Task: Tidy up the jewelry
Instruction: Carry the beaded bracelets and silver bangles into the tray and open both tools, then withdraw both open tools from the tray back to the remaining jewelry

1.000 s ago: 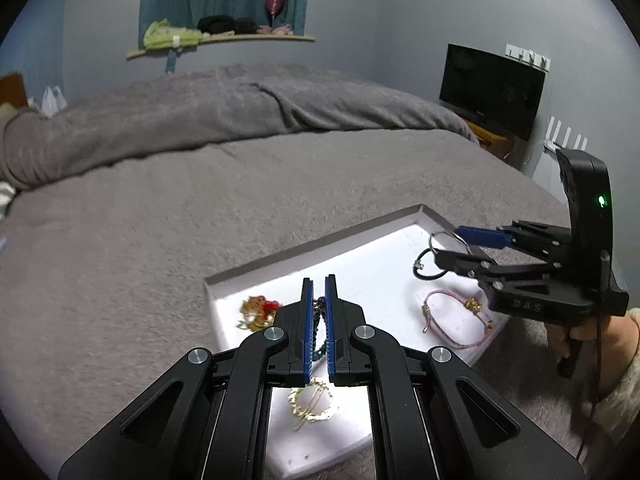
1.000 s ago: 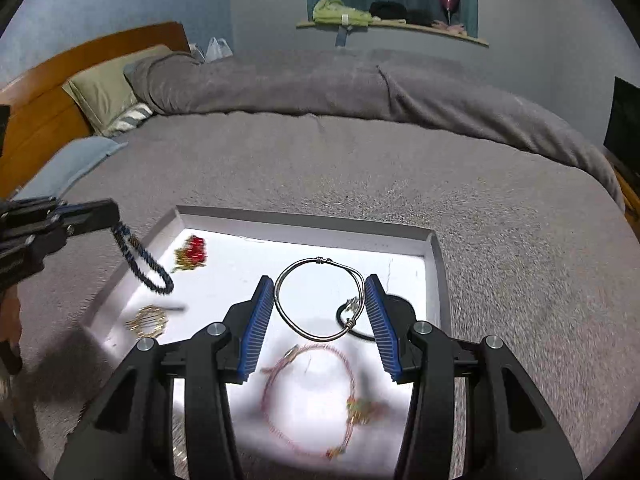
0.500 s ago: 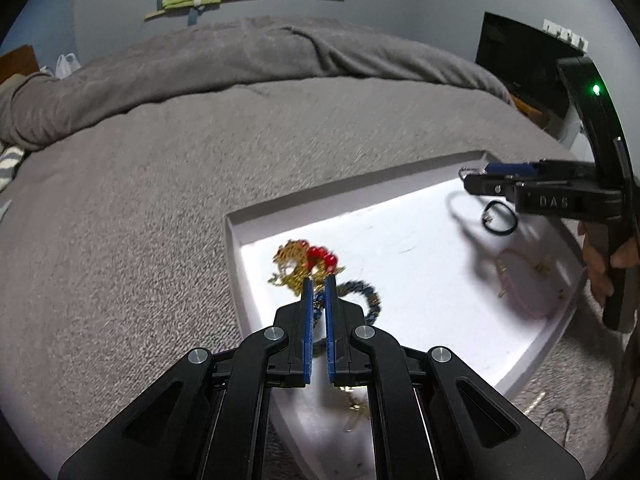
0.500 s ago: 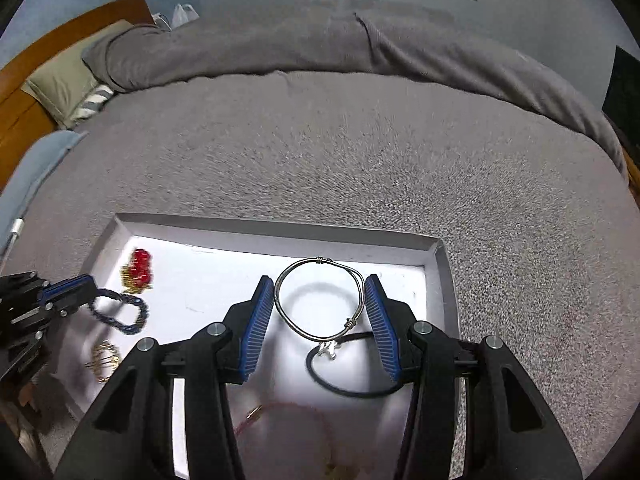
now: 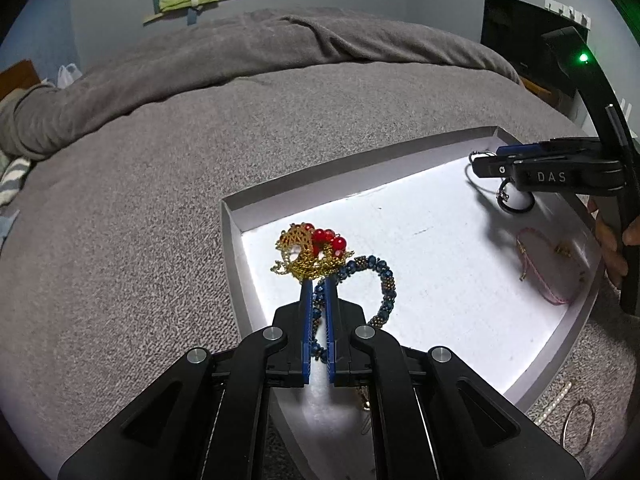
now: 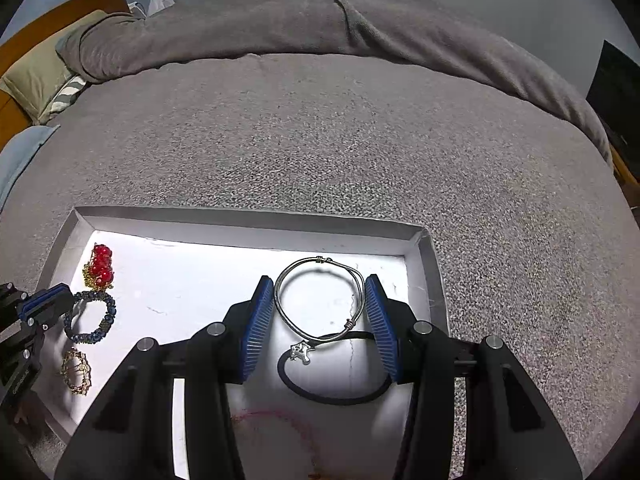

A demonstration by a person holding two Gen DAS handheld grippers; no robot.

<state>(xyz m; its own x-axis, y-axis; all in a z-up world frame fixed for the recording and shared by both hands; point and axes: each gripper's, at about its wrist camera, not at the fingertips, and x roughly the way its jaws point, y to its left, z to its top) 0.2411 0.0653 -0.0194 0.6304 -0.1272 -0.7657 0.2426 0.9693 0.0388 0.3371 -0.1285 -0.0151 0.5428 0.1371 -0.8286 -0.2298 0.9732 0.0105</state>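
A white tray lies on the grey bed. My left gripper is shut on a blue beaded bracelet, which rests on the tray floor beside a gold and red bead piece. My right gripper is shut on a silver wire bangle, its fingers pressing the bangle's sides low over the tray's far right corner. A black hair tie lies under it. The blue bracelet, red beads and a gold bracelet show at the left in the right wrist view.
A pink cord bracelet lies at the tray's right side. A thin hoop and a chain lie on the blanket outside the tray. A folded grey duvet runs across the back; a dark screen stands at right.
Both grippers came down to the tray. The blue bracelet, hanging in the air before, now lies on the tray floor. The bangle moved toward the far right corner.
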